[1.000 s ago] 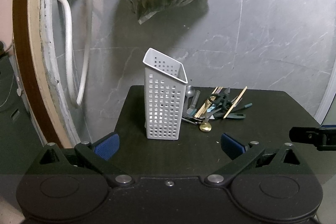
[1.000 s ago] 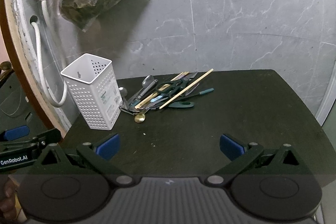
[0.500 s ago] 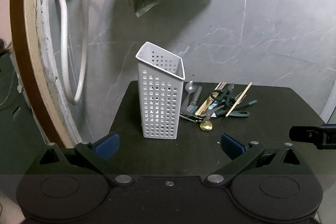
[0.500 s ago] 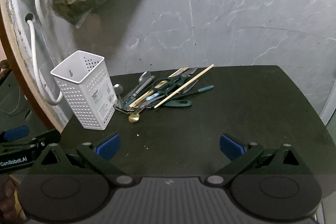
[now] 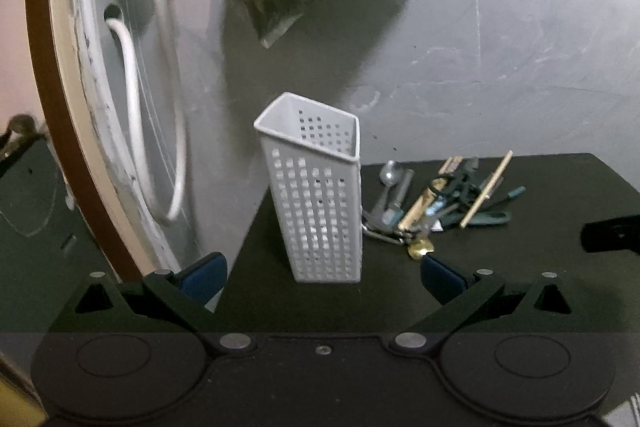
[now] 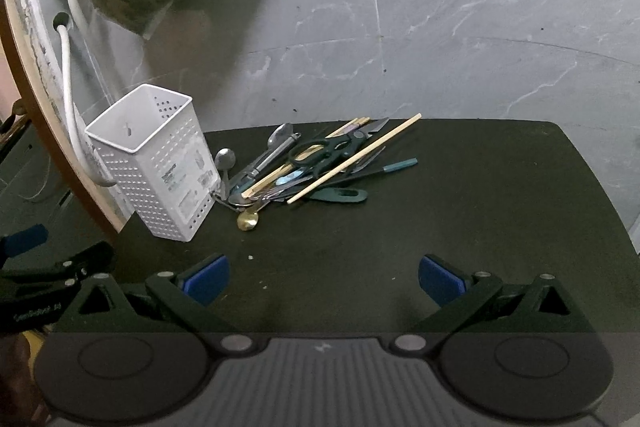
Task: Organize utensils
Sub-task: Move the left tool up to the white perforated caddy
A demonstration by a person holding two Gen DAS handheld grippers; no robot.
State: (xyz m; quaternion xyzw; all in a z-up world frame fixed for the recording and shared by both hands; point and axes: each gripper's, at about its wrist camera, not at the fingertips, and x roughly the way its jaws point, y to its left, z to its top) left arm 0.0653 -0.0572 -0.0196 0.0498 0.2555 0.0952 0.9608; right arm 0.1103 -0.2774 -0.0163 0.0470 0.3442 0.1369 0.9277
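Utensil pile (image 6: 316,165) (scissors, spoons, chopsticks) lying loose on the dark table (image 6: 480,227) just beside the upright, apparently empty white holder (image 6: 154,163); left gripper (image 5: 322,277) and right gripper (image 6: 324,277) both spread, holding nothing: sorting apparently not yet begun.

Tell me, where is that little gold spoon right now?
In the right wrist view, the gold spoon lies on the black table at the near edge of the utensil pile, just right of the white caddy.
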